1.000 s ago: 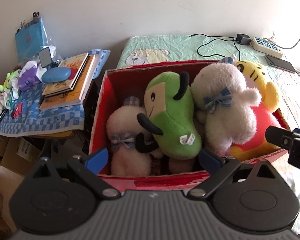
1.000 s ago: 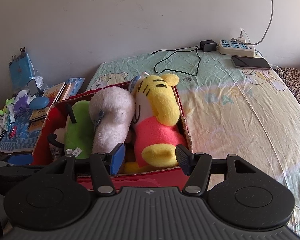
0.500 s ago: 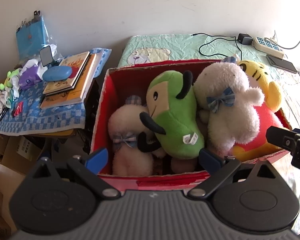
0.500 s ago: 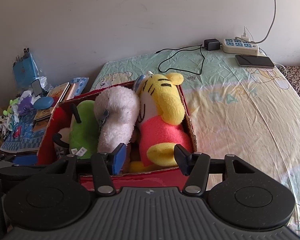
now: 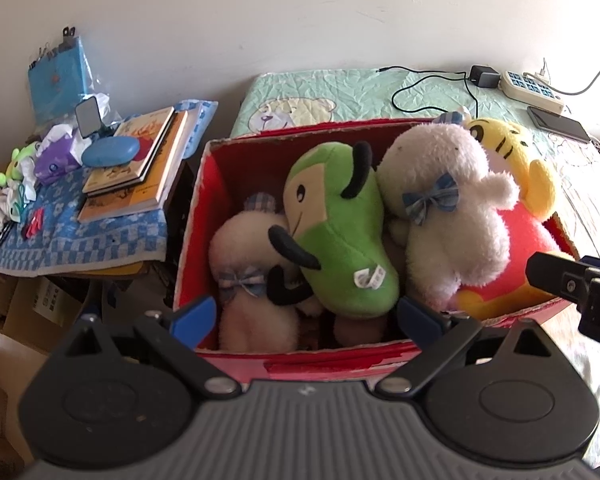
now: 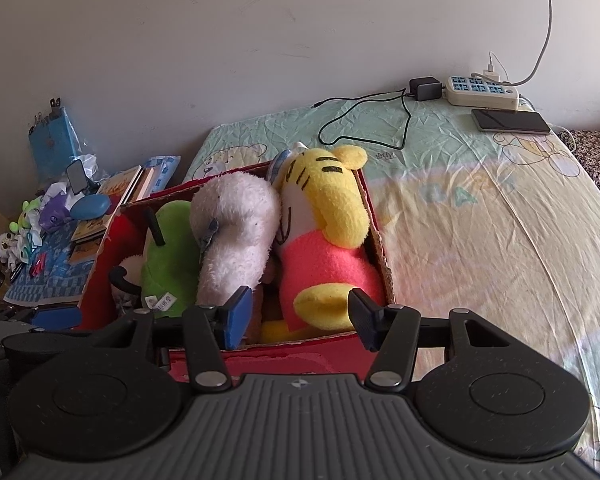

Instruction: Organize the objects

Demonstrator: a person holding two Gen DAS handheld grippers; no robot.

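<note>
A red cardboard box (image 5: 300, 360) on the bed holds several plush toys. They are a small white one (image 5: 252, 280), a green one with black horns (image 5: 336, 240), a bigger white one with a blue bow (image 5: 452, 216) and a yellow tiger in a pink shirt (image 5: 512, 168). My left gripper (image 5: 306, 316) hovers open over the box's near rim, in front of the green plush, with nothing between its fingers. My right gripper (image 6: 300, 312) is open above the near rim, its fingers either side of the tiger's (image 6: 324, 216) yellow foot without pressing it.
Left of the box, a side table with a blue checked cloth (image 5: 80, 236) carries books (image 5: 140, 168), a blue case (image 5: 110, 151) and small toys. On the bed sheet (image 6: 480, 240) behind lie a power strip (image 6: 482, 90), a phone (image 6: 510, 120) and a black cable (image 6: 364, 120).
The right gripper's jaws have narrowed slightly. Both views have barely shifted, and the box and toys lie as before.
</note>
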